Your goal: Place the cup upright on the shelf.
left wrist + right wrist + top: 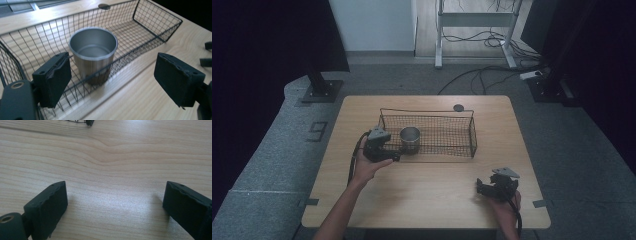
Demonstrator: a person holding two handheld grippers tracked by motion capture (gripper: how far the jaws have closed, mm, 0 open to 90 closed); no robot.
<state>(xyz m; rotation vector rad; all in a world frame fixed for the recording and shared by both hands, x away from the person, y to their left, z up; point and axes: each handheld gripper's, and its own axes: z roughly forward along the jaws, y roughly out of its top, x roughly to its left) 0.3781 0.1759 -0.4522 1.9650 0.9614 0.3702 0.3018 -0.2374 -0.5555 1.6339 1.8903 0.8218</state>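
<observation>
A: So, which step is going on here?

B: In the high view the left gripper [388, 152] is sitting just left of the picture's centre, at the near left corner of the wire basket [473, 131]. The steel cup [410, 139] is standing upright inside that basket, toward its left end. I judge this as the approach to a grasp on the cup.

A: Are the tongs holding anything?

B: No. In the left gripper view the jaws are standing wide apart with nothing pressed between them; the cup [93, 56] is showing in the middle of the frame beyond them, behind the basket's near wall [130, 53]. The left pad [53, 80] is overlapping the mesh, though I cannot tell whether it is touching.

A: And the other hand?

B: The right gripper [492, 187] is waiting at the lower right of the high view, jaws wide over bare table [107, 157].

A: What is the next move calling for?

B: Probably lifting over the wire rim, then straddling the cup's wall before closing.
</observation>
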